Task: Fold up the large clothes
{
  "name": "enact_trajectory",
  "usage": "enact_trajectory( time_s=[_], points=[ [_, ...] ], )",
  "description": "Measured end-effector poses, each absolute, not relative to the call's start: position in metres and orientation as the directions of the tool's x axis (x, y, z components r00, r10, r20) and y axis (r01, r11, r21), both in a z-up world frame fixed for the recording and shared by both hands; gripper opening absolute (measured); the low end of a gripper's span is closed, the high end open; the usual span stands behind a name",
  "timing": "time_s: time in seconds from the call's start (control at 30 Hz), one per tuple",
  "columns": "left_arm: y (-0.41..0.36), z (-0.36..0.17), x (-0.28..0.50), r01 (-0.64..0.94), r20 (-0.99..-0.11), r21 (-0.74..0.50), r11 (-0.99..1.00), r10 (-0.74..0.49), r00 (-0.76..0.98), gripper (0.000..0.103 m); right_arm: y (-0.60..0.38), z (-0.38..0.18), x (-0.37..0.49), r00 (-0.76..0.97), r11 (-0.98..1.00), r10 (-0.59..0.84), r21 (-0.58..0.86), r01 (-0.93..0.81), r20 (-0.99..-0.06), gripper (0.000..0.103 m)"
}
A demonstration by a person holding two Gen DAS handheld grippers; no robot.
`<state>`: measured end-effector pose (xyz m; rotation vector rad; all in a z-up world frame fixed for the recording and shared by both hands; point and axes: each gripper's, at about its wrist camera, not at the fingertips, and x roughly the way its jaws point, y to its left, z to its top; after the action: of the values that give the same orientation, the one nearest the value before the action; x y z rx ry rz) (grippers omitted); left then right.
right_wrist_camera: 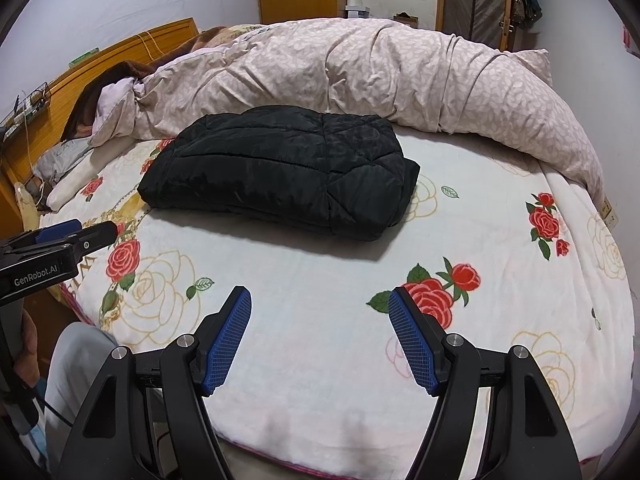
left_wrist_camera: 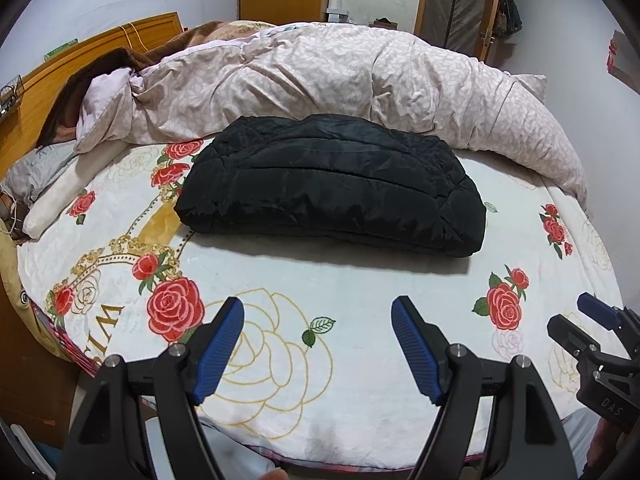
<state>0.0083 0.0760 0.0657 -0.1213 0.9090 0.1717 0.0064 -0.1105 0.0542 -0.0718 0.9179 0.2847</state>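
Left wrist view: the folded black quilted jacket (left_wrist_camera: pixel 332 184) lies on the rose-print bed (left_wrist_camera: pixel 360 288), just in front of the bunched duvet (left_wrist_camera: pixel 320 76). Nearer than the jacket, left gripper (left_wrist_camera: pixel 318 312) and right gripper (right_wrist_camera: pixel 320 304) hover tilted downward, jaws apart, holding nothing.
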Motion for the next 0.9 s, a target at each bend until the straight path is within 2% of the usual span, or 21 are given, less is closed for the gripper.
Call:
enact_trajectory(
  time_s=[0.9],
  points=[
    [0.0673,0.0643,0.0073,-0.230,-0.792,-0.009,0.973,0.134,0.595,0.078,-0.1103,0.0534,0.0061,0.572,0.960,0.210,0.056,-0.274,-0.793,0.071]
  ],
)
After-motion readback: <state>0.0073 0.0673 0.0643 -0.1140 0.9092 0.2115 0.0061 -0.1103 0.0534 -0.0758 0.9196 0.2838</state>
